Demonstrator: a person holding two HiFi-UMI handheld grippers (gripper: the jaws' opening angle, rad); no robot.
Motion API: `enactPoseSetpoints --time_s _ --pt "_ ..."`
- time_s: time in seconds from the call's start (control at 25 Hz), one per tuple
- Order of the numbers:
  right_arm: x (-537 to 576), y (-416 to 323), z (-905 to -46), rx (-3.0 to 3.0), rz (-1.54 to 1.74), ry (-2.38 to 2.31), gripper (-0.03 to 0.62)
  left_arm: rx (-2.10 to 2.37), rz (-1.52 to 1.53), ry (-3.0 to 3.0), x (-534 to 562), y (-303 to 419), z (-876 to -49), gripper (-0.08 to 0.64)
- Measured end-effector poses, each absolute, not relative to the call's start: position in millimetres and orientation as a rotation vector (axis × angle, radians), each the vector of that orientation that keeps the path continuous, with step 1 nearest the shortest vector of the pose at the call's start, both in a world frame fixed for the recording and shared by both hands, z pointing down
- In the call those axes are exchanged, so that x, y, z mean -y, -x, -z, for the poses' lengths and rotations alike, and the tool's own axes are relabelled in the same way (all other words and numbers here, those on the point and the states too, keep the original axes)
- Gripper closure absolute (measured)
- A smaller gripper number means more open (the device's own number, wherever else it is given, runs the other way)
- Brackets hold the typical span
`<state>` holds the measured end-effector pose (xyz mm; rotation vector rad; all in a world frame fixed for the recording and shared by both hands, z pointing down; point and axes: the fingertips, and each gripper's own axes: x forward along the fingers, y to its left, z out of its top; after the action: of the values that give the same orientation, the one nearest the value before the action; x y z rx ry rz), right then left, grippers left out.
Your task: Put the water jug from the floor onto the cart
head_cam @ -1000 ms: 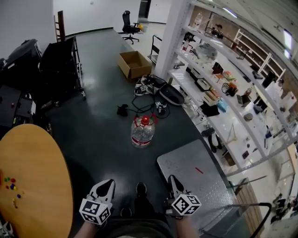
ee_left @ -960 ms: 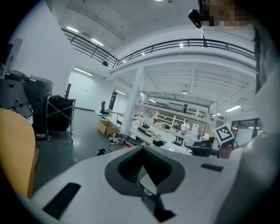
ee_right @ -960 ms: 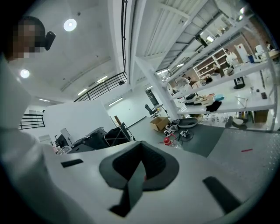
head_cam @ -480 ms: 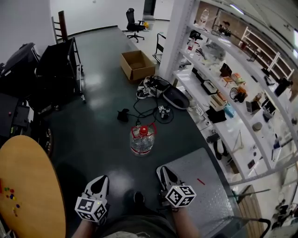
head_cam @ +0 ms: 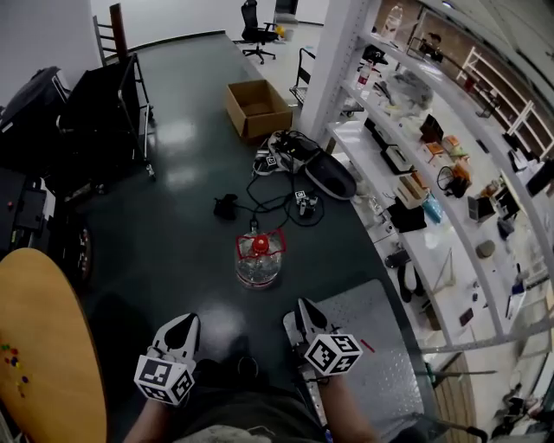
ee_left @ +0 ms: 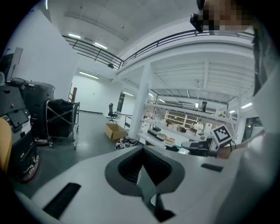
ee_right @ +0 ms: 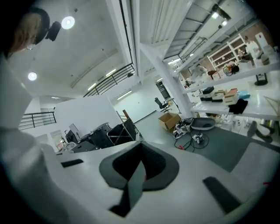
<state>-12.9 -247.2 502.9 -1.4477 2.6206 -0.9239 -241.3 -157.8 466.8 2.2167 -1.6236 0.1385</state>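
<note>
Standing upright on the floor (head_cam: 173,216), the jug (head_cam: 259,258) sat red cap up, well apart from both tools. The left tool (head_cam: 181,324) and right tool (head_cam: 305,310) each had jaws pressed together, with nothing between them. The jug lay at 1 o'clock from the left tool and 11 o'clock from the right, which looked nearer. The cart (head_cam: 389,363) deck was just beside the right tool at 3 o'clock. Reaching would likely need the jaws spread first.

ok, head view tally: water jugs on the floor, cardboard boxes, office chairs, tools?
water jug: 1
cardboard box: 1
office chair: 1
tools: 2 (left tool, right tool)
Total: 5
</note>
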Motion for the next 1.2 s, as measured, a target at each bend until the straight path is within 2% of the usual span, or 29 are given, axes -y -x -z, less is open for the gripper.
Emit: enactPoseSetpoints --time_s 0.4,0.84,1.2 --pt "295.7 54.0 -513.5 -2.662 0.949 1.429 0.603 1.606 -0.142 -2.154 207.2 268.5 -488.5 0.555" --pt "404.4 121.8 -518.4 -2.685 0.933 1.484 0.603 1.458 -0.144 -2.272 349.7 305.8 -493.1 0.555" --pt "477.6 167.6 -544.9 -2.686 0.975 1.58 0.603 1.377 -0.196 -2.252 417.0 340.1 -518.1 0.555"
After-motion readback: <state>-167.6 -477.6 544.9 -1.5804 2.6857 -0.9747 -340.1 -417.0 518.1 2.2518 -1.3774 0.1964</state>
